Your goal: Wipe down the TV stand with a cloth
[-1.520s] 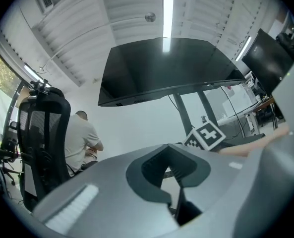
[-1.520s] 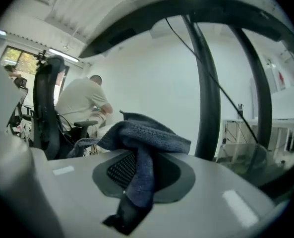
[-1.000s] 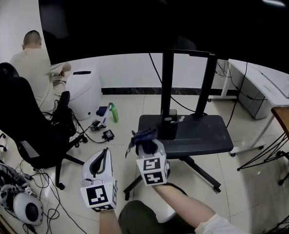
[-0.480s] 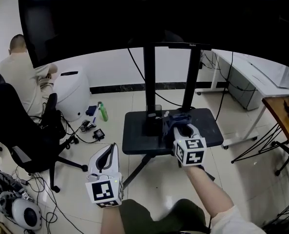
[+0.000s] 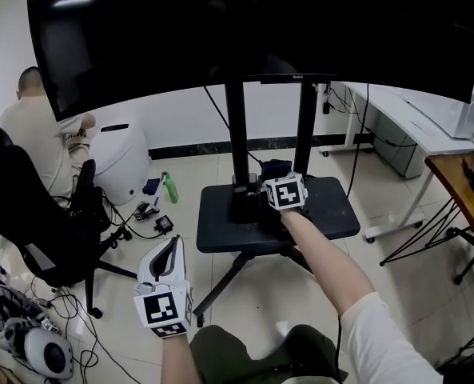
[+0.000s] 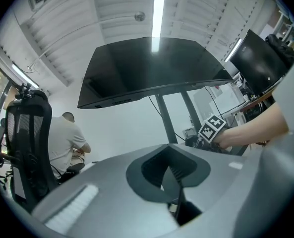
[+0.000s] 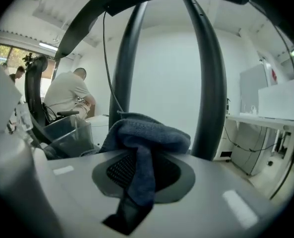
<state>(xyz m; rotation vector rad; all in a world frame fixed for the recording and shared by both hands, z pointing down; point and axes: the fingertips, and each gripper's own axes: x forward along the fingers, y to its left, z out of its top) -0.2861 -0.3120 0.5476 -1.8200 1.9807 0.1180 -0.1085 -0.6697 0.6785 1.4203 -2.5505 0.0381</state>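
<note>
The TV stand's dark shelf (image 5: pixel 324 213) sits low under the big screen, between two black posts (image 5: pixel 237 138). My right gripper (image 5: pixel 278 174) reaches over the shelf's back middle, near the posts, shut on a dark blue cloth (image 7: pixel 146 138) that drapes over its jaws. In the head view the cloth (image 5: pixel 273 167) shows as a dark bunch just beyond the marker cube. My left gripper (image 5: pixel 166 261) hangs low at the front left, away from the stand, its jaws closed together with nothing between them (image 6: pixel 172 180).
A person in a light shirt (image 5: pixel 30 130) sits on the floor at left beside a white bin (image 5: pixel 117 158). A black office chair (image 5: pixel 37 222) and cables lie at left. A green bottle (image 5: pixel 169 187) stands on the floor. A white desk (image 5: pixel 404 126) is at right.
My right gripper has carried the cloth from the shelf's front toward the back between the posts. The left gripper has barely shifted.
</note>
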